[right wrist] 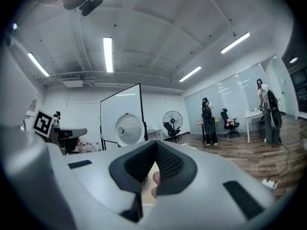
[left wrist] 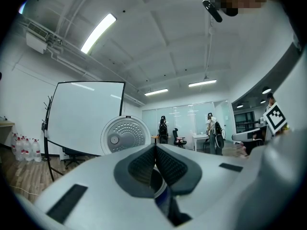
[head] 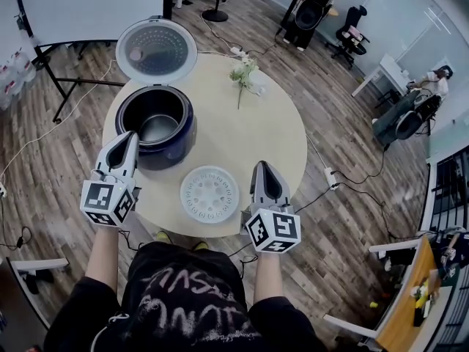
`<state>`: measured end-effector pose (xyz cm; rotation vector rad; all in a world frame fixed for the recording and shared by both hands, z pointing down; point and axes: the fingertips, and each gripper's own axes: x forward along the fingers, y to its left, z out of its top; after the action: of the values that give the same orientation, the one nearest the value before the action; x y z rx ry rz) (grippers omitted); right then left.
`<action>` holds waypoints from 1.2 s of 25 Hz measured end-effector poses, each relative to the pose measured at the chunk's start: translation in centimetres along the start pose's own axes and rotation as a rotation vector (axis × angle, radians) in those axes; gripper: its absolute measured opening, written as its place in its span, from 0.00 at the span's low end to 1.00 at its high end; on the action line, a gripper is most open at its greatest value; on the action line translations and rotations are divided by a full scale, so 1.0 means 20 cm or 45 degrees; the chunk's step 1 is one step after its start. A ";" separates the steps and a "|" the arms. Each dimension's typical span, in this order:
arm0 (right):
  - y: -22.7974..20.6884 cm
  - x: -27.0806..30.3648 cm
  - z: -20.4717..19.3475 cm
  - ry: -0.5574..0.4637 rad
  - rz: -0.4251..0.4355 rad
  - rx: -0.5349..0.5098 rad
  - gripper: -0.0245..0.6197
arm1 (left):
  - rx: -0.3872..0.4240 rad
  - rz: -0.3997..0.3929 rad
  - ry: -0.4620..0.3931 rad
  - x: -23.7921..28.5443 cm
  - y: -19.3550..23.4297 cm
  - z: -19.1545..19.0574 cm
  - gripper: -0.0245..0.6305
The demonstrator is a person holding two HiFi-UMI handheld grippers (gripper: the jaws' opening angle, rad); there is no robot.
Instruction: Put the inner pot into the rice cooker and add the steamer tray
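A dark blue rice cooker [head: 155,127] stands on the round table [head: 264,134] at the left, its lid [head: 156,48] raised behind it. The metal inner pot [head: 158,127] sits inside it. The white perforated steamer tray [head: 209,193] lies flat on the table near the front edge, between my two grippers. My left gripper [head: 130,137] is shut and empty, its tip at the cooker's near left rim. My right gripper [head: 262,169] is shut and empty, just right of the tray. The lid [left wrist: 124,134] also shows past the left jaws, and the lid [right wrist: 129,129] past the right jaws.
A sprig of white flowers [head: 244,74] lies at the table's far side. A whiteboard on a stand [head: 88,6] is behind the cooker. Office chairs [head: 316,6] and a seated person [head: 410,105] are further off. A power strip [head: 330,176] lies on the wooden floor at the right.
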<state>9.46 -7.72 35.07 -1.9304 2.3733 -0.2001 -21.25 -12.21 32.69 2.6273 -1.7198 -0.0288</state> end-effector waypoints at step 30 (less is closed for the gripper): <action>-0.14 -0.05 -0.31 0.211 0.028 0.056 0.38 | -0.034 -0.143 0.239 0.07 -0.29 -0.34 0.32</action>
<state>11.55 -6.99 41.53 -1.9381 2.4664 -0.4223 -15.19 -11.28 39.50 2.6084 -1.5033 0.1871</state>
